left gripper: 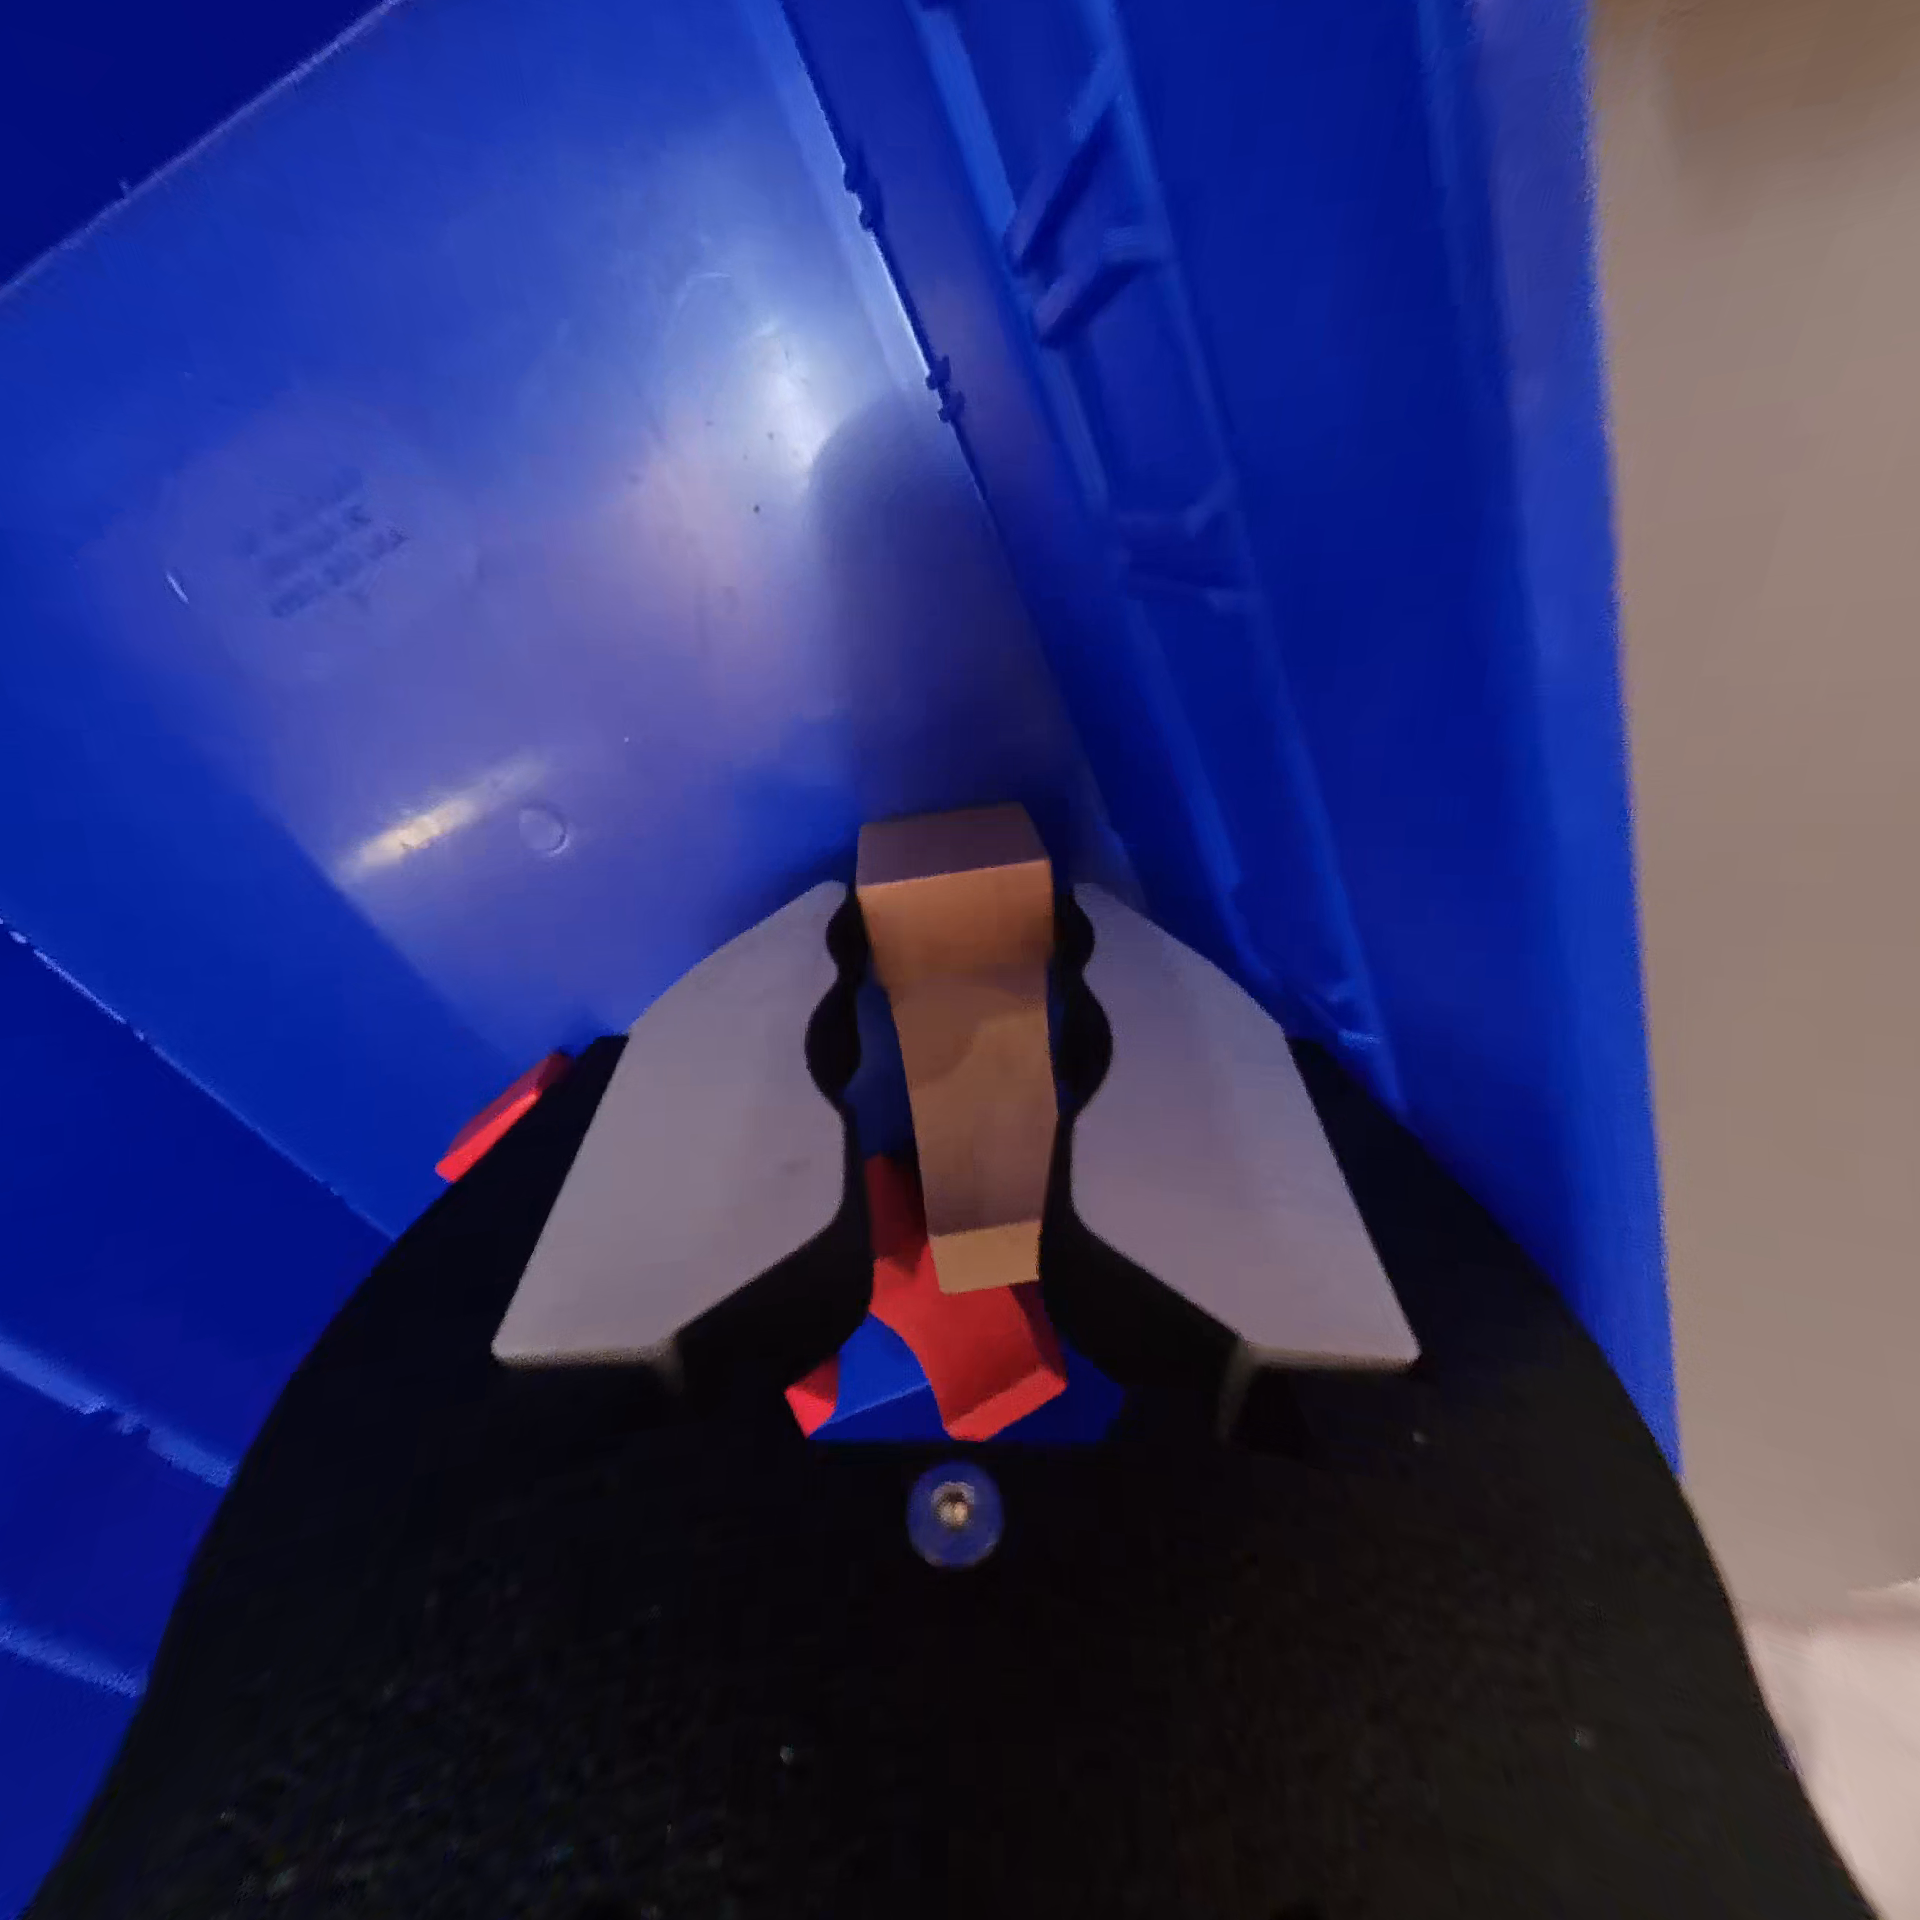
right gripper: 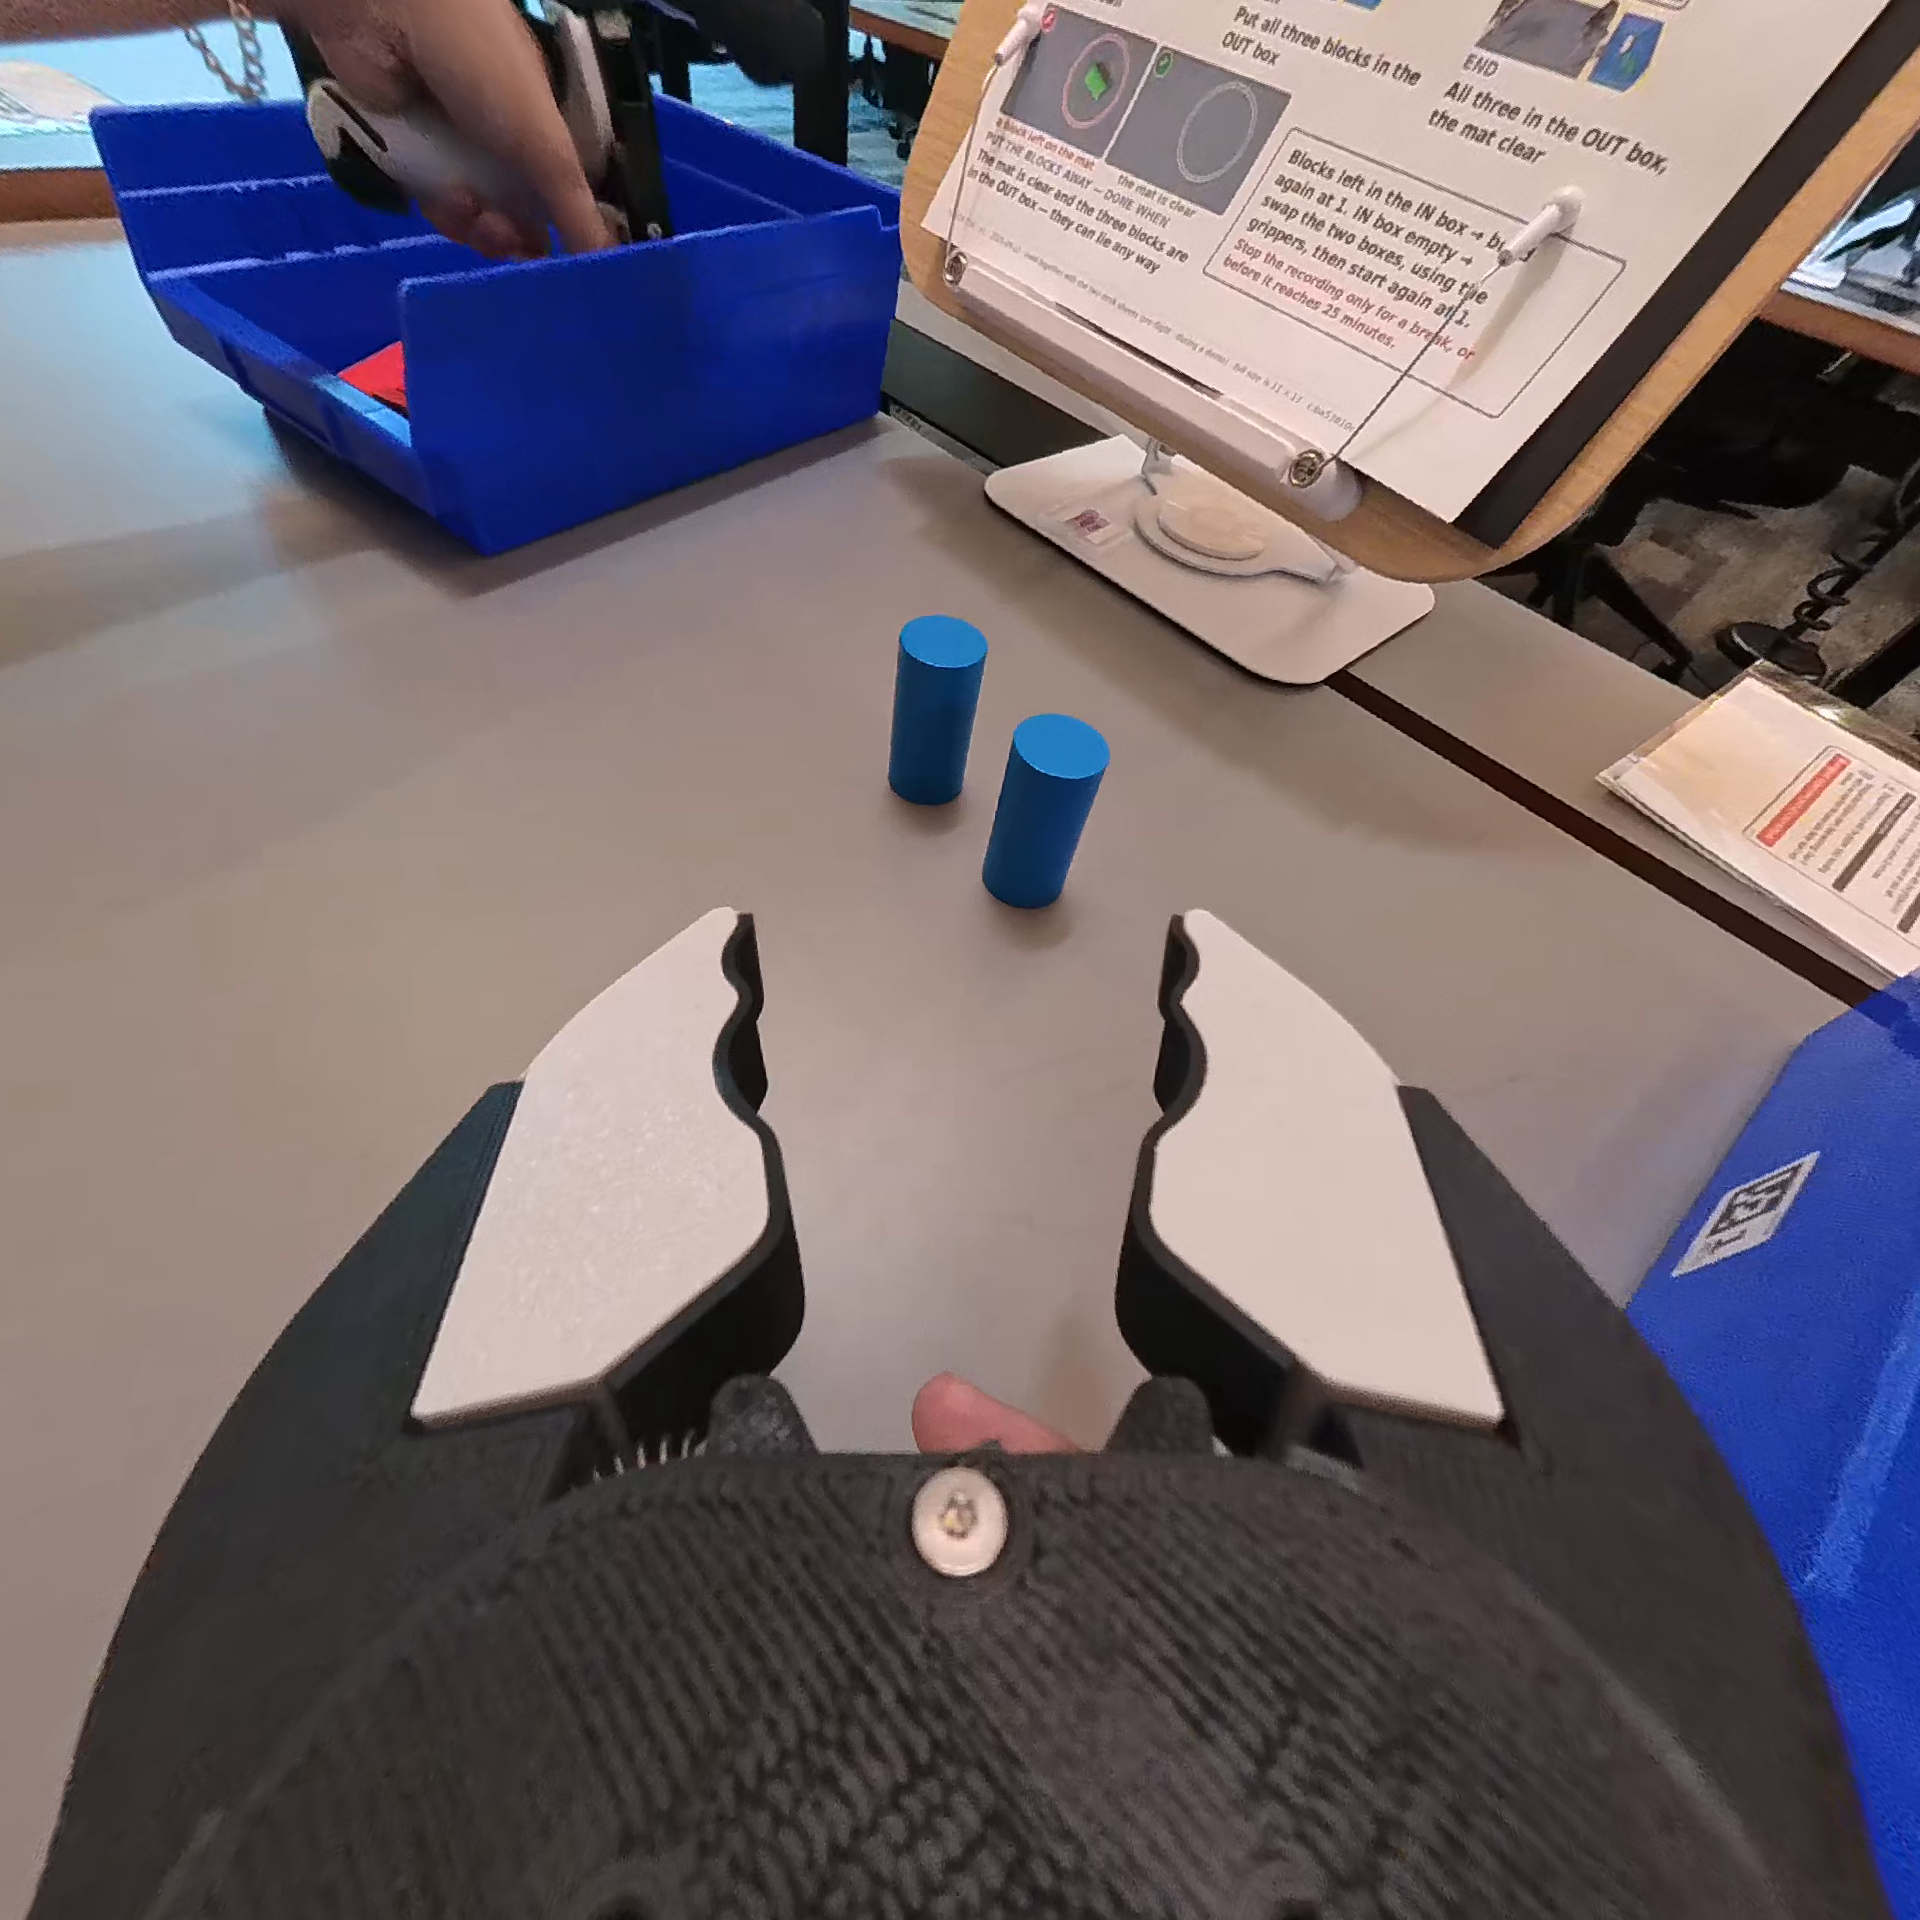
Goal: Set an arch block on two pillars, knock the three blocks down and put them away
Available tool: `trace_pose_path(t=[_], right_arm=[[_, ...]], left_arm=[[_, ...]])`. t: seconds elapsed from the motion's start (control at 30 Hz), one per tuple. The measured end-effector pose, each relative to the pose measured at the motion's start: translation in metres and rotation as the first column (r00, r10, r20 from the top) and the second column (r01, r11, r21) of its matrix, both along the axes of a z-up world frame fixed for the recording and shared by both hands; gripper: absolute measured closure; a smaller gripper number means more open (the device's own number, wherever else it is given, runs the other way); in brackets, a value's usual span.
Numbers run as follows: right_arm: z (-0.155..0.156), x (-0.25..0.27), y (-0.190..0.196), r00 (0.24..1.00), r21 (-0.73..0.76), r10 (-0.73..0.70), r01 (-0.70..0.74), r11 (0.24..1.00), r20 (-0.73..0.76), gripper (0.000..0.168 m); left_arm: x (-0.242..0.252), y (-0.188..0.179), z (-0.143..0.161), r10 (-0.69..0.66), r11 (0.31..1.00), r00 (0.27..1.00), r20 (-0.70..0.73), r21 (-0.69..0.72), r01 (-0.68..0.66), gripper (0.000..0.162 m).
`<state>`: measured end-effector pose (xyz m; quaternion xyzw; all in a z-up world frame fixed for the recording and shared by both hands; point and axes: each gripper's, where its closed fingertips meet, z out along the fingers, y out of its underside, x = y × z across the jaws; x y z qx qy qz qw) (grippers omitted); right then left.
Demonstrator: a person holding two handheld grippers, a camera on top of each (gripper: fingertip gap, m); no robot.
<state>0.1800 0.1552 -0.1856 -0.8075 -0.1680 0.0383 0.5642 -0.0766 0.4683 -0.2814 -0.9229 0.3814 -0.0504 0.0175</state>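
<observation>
My left gripper (left gripper: 956, 914) is inside a blue bin (left gripper: 468, 520), shut on a tan wooden block (left gripper: 966, 1039) near the bin's corner. A red block (left gripper: 956, 1351) lies below it on the bin floor, and another red piece (left gripper: 504, 1117) shows at the left. In the right wrist view the left gripper (right gripper: 623, 177) and a hand (right gripper: 457, 135) reach into that bin (right gripper: 623, 353). My right gripper (right gripper: 961, 935) is open and empty above the grey table (right gripper: 312, 831). Two blue cylinders (right gripper: 935, 707) (right gripper: 1044, 810) stand upright just ahead of it.
A tilted board with an instruction sheet (right gripper: 1351, 229) stands on a white base (right gripper: 1205, 551) at the back right. A laminated paper (right gripper: 1787, 810) lies at the right edge. A second blue bin (right gripper: 1808, 1299) sits close at the right. A red block (right gripper: 379, 374) lies in the far bin. The grippers' ends are close to 40 centimeters from one another.
</observation>
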Motion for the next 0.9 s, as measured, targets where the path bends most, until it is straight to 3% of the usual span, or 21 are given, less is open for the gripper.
trace_pose_path(t=[0.13, 0.23, 0.3, 0.37, 0.47, 0.57, 0.67, 0.77, 0.9], right_arm=[[-0.001, -0.004, 0.0, 1.0, -0.006, 0.015, -0.015, 1.0, 0.013, 0.094], [0.005, -0.004, -0.002, 1.0, 0.019, 0.027, -0.028, 0.999, 0.01, 0.094], [0.016, -0.008, -0.003, 0.998, 0.057, 0.047, -0.045, 0.997, -0.039, 0.094], [0.034, -0.021, 0.0, 0.986, 0.132, 0.109, -0.091, 0.987, -0.128, 0.094], [0.065, -0.046, 0.013, 0.945, 0.239, 0.23, -0.174, 0.955, -0.231, 0.095], [0.101, -0.071, 0.028, 0.906, 0.304, 0.34, -0.26, 0.916, -0.251, 0.095], [0.13, -0.087, 0.042, 0.884, 0.341, 0.409, -0.321, 0.884, -0.227, 0.095], [0.143, -0.097, 0.049, 0.863, 0.309, 0.467, -0.399, 0.863, -0.192, 0.101], [0.142, -0.101, 0.047, 0.838, 0.225, 0.528, -0.492, 0.841, -0.141, 0.107]], left_arm=[[0.002, 0.008, 0.015, -0.051, 0.995, 0.996, 0.07, 0.086, 0.045, 0.128], [0.01, 0.02, 0.07, -0.092, 0.961, 0.972, 0.217, 0.275, 0.03, 0.128], [0.023, 0.016, 0.121, -0.168, 0.921, 0.912, 0.375, 0.39, 0.009, 0.128], [0.045, -0.008, 0.174, -0.325, 0.875, 0.773, 0.545, 0.483, 0.027, 0.128], [0.08, -0.075, 0.233, -0.504, 0.846, 0.436, 0.745, 0.528, 0.076, 0.128], [0.106, -0.14, 0.262, -0.573, 0.819, 0.104, 0.813, 0.564, 0.107, 0.129], [0.121, -0.195, 0.273, -0.571, 0.796, -0.161, 0.805, 0.591, 0.129, 0.129], [0.132, -0.232, 0.268, -0.541, 0.781, -0.301, 0.785, 0.602, 0.165, 0.129], [0.146, -0.254, 0.257, -0.5, 0.777, -0.366, 0.785, 0.594, 0.211, 0.129]])
